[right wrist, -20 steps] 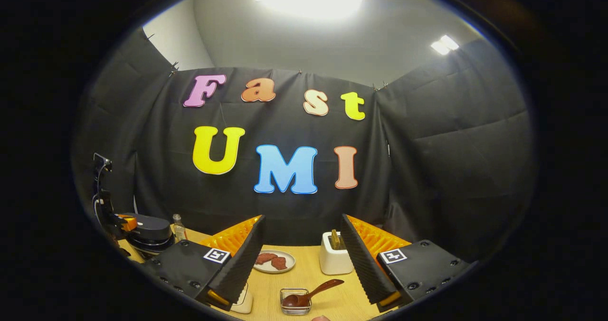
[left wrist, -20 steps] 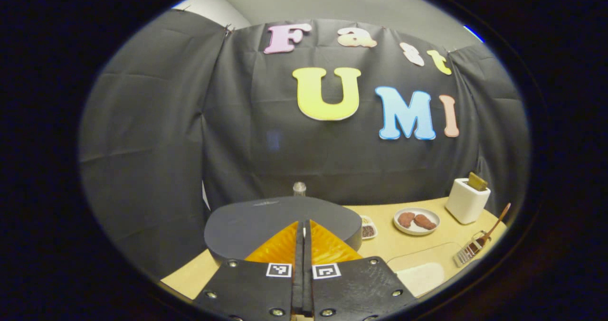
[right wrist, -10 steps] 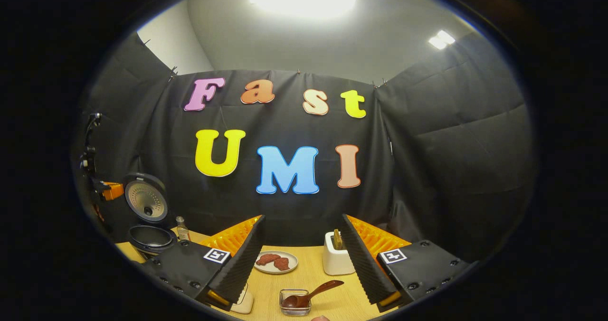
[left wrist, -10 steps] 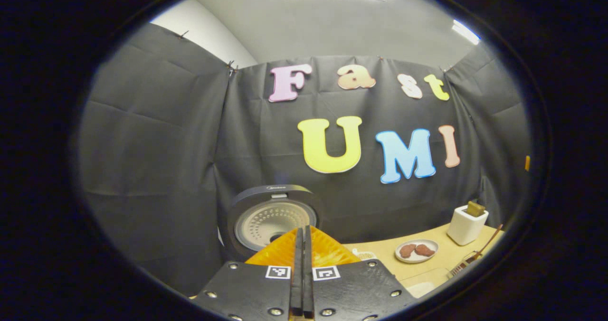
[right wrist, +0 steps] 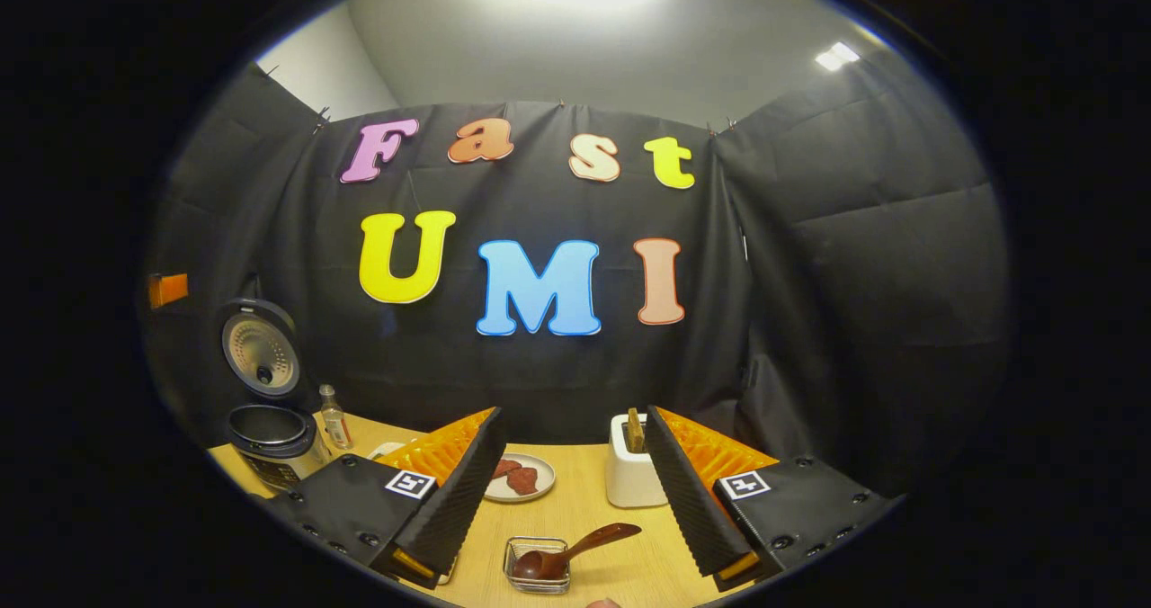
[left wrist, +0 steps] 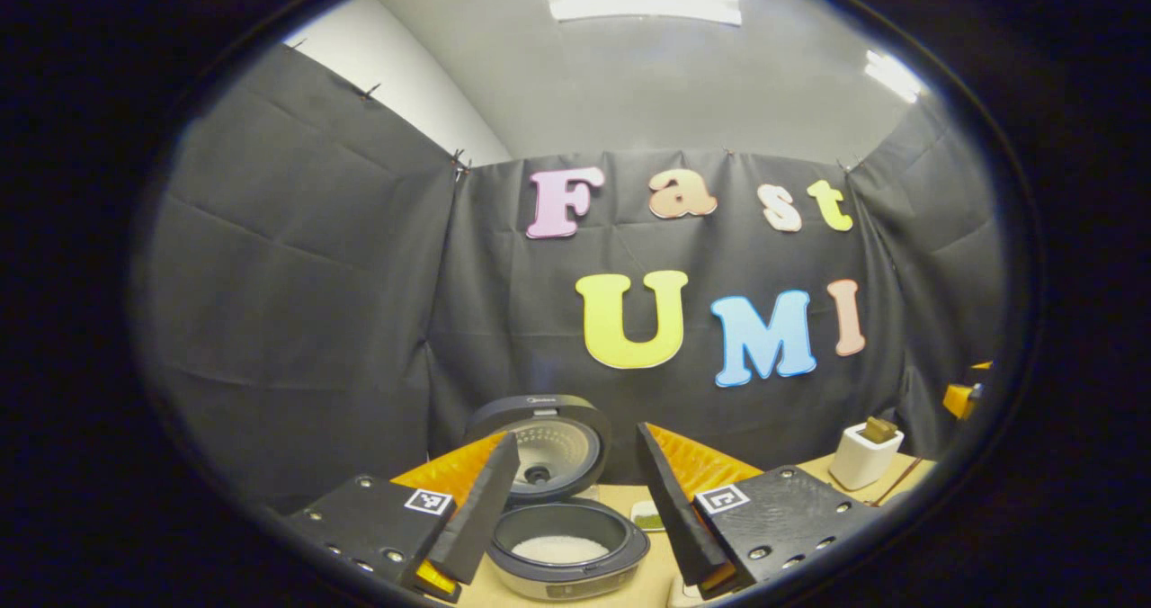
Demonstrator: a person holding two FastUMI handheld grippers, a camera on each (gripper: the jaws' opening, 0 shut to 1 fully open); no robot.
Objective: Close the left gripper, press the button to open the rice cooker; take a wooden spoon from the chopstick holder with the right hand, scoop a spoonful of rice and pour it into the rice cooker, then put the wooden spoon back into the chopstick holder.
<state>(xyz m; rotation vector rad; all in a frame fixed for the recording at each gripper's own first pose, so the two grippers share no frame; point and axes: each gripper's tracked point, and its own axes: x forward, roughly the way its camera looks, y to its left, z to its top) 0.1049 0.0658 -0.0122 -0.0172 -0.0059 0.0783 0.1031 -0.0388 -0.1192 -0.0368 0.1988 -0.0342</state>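
Left hand-held gripper (left wrist: 575, 500) hangs with fingers spread above the black round rice cooker (left wrist: 566, 545), whose lid stands up showing white rice. Right hand-held gripper (right wrist: 568, 487), also agape and empty, faces the dark wooden spoon (right wrist: 575, 549) lying in a small clear wire-edged holder (right wrist: 537, 566); behind that holder on the pale wooden table (right wrist: 584, 509) stand a white toaster (right wrist: 631, 478) and a white plate of reddish patties (right wrist: 526, 478).

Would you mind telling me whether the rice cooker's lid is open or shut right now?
Open. The rice cooker has its lid standing upright behind the pot, its inner plate facing forward, and the pot's interior is exposed.

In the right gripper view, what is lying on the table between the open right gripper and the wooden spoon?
Nothing. In the right gripper view, only bare table lies between the right gripper and the wooden spoon in its holder.
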